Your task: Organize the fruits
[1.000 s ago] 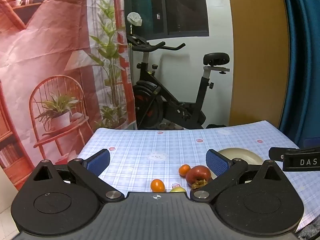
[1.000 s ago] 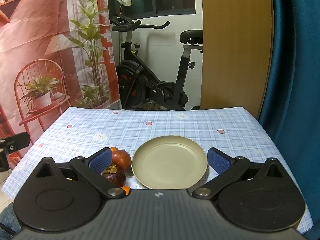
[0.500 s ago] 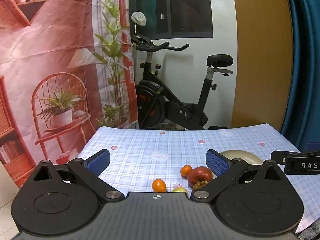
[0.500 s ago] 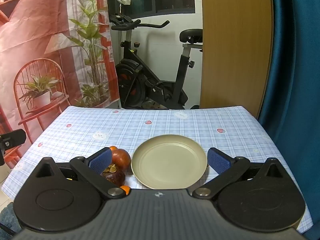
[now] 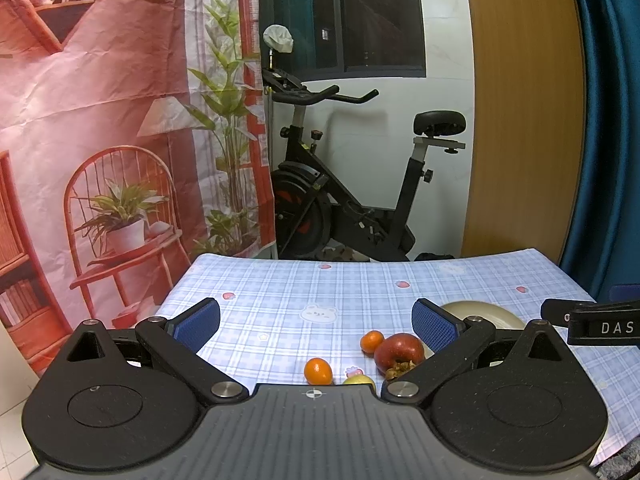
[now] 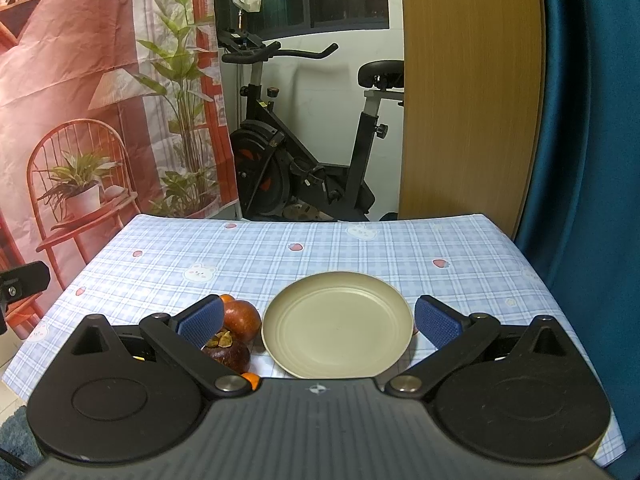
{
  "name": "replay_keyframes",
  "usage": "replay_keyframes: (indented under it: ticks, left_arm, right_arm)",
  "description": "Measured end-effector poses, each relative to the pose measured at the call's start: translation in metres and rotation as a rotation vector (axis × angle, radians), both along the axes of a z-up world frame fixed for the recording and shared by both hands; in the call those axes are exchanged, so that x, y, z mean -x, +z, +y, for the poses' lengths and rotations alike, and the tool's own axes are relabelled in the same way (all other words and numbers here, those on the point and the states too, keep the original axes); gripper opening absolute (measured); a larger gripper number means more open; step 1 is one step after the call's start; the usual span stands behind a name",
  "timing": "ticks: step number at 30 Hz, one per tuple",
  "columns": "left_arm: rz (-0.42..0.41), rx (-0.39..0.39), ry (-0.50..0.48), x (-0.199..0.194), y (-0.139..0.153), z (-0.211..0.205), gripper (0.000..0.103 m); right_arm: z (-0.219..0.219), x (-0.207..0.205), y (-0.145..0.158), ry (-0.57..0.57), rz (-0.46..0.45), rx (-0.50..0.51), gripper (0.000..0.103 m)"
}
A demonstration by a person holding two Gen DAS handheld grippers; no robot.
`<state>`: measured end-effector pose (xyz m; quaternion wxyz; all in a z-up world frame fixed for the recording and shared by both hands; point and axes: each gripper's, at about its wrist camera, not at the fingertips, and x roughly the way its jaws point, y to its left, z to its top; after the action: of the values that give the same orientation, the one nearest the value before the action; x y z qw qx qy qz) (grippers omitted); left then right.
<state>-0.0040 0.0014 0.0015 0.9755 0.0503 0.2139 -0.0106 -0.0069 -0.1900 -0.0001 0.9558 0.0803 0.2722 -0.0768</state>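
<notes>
Both the left gripper and right gripper are hanging wide open, empty. Fruits are sitting clustered on the desk beside the bare plate, probably the drop-off spot: mangosteen, tangerine.

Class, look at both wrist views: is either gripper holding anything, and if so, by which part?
Nothing is held. The left gripper and the right gripper are both open with nothing between their pads; the fruits lie on the table and the plate is bare.

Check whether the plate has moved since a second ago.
No. The plate keeps its place just short of the strawberry print on the tablecloth.
</notes>
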Motion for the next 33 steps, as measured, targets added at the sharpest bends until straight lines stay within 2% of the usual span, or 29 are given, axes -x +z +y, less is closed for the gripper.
replay_keyframes:
  ticks: [13,33]
  left_arm:
    - [-0.026,0.006,0.001,0.0048,0.0005,0.0015,0.103]
    - [-0.038,0.01,0.001,0.006,0.0009,-0.0009,0.103]
  right_arm:
    - [-0.001,0.0035,0.007,-0.008,-0.037,0.0,0.103]
    - [0.0002,0.0044,0.0074,-0.006,-0.039,0.004,0.103]
